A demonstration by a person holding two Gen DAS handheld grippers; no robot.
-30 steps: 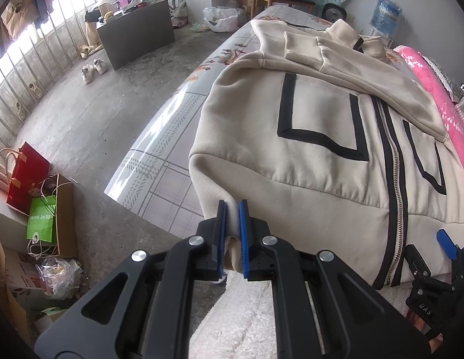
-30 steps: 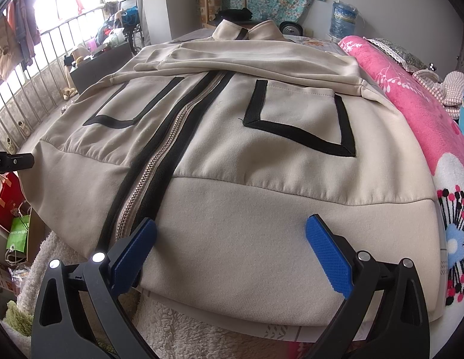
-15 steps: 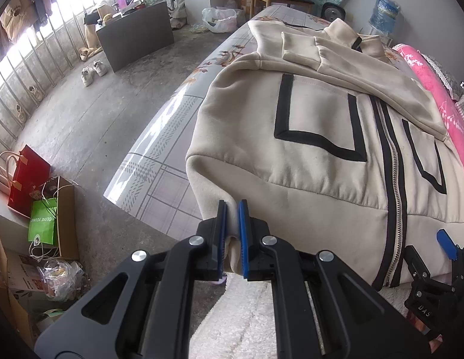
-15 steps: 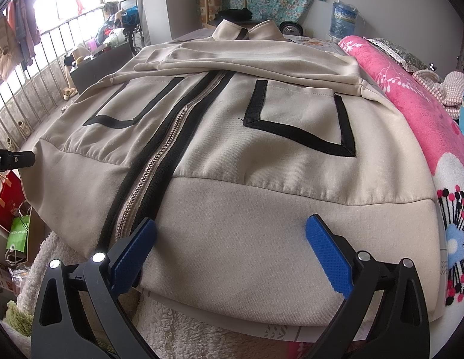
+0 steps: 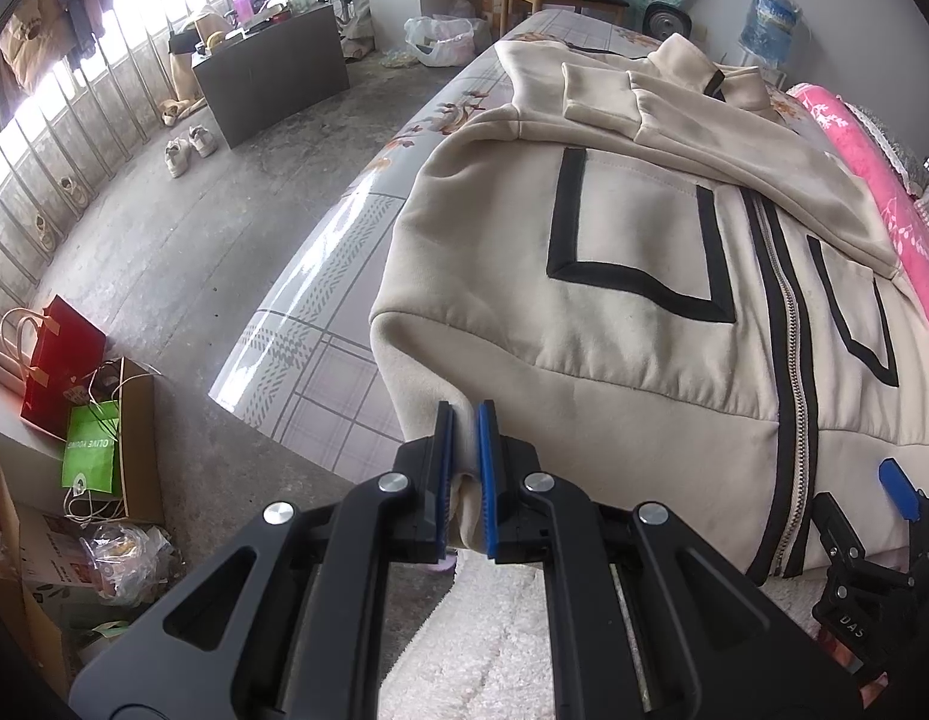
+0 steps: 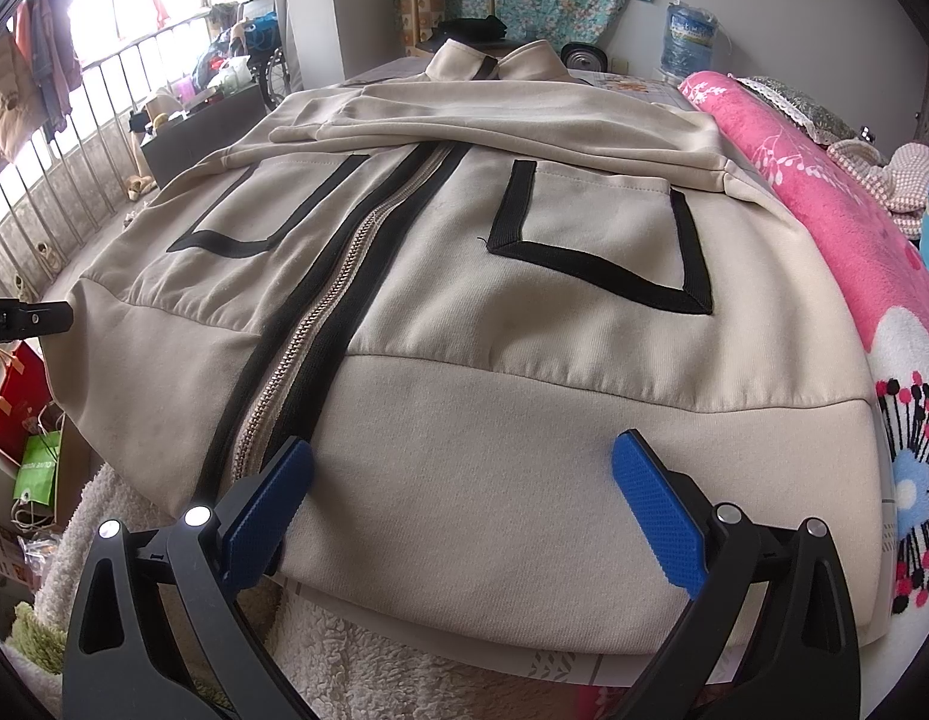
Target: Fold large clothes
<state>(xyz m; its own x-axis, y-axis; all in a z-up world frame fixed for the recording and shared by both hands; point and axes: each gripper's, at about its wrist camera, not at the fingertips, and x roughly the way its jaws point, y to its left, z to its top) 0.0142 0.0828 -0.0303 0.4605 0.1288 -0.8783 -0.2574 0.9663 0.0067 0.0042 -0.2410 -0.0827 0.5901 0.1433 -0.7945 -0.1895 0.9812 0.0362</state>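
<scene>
**Left claw has the hem corner, right claw isn't on the jacket yet**

So the beige zip jacket (image 6: 524,300) is lying flat, front side up, on the bed (image 5: 320,360), collar at the far end and the bottom hem nearest both claws. Its long axis runs straight away from the cameras, along the zipper (image 6: 320,324). The sleeves look already folded in across the chest.

Left claw (image 5: 464,468) is clamped tight on the hem's left corner; you can see a pinch of beige fabric squeezed between the blue pads. Right claw (image 6: 458,510) is spread wide, hovering at the hem just right of the zipper, pads either side of the fabric band but not pressing on it.

What matters for the next move, I reckon: the hem has to travel away toward the collar, so both corners need holding. The right claw is nearer the middle of the hem than its right corner, so it probably wants to shift right before closing.

View differences: the left wrist view shows the pinch and the bed's edge with the floor beyond; the right wrist view shows the full hem width, the pink blanket (image 6: 824,210) touching the jacket's right side, and only a sliver of the left claw.
</scene>
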